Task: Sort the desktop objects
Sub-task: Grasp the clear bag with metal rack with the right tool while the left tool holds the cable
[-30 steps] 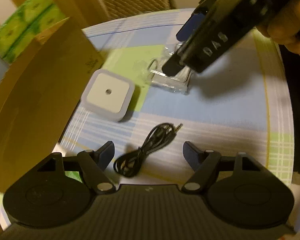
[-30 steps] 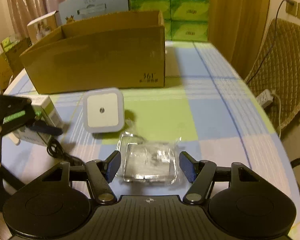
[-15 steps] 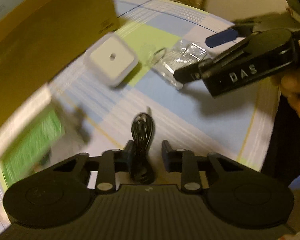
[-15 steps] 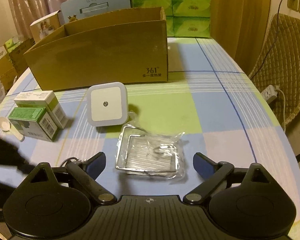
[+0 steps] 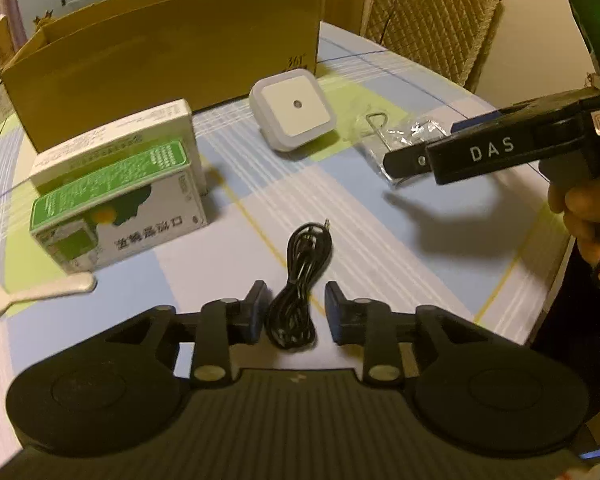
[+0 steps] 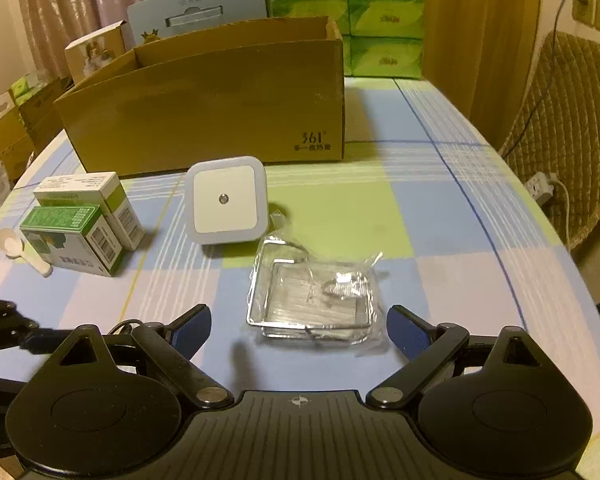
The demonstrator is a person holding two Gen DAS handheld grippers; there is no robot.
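Checked table [image 5: 380, 240] | left gripper [image 5: 296, 308] opening narrowly around cable [image 5: 300, 276], not pinching; re-centring, closing mid-bundle | right gripper [image 6: 298, 330] gaping over bagged tray [image 6: 312, 296]

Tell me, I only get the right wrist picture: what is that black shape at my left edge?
Observer: That is the left gripper. A coiled black cable lies between its fingers.
Operator: Is it squeezing the cable?
Observer: No. Its jaws are opening, and the pads stand clear of the coil.
Operator: And who carries my own gripper?
Observer: A hand holds the right gripper by its handle.
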